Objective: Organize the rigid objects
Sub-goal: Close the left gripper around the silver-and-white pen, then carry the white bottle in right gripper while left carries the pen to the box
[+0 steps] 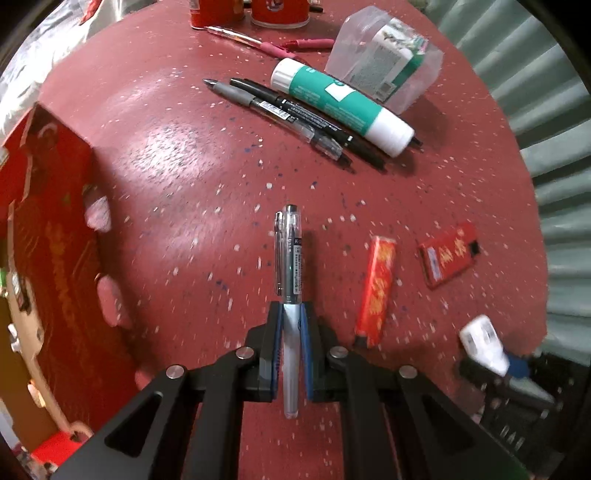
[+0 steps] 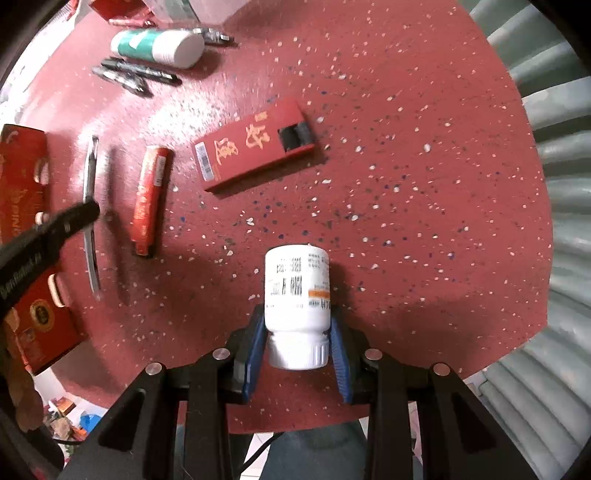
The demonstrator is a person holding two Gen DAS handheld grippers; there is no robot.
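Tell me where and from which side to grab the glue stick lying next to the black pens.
Grip the glue stick across its green-labelled middle, coming straight down from above. It lies flat on the red table, and its round body is narrow enough there; a black pen lies close along one side, so spread the jaws carefully.

In the left wrist view, two red cans (image 1: 258, 13) are cut off by the top edge, and a red box (image 1: 55, 236) by the left edge. A white bottle (image 1: 484, 343) at the lower right is blurred, with the gripper under it smeared into the dark corner. The print on the pen (image 1: 290, 254) is too small to be read.

In the right wrist view, the red box (image 2: 22, 206) is cut by the left edge and partly hidden behind a blurred black finger (image 2: 70, 219). The bottle (image 2: 297, 295) label is smeared and cannot be read.
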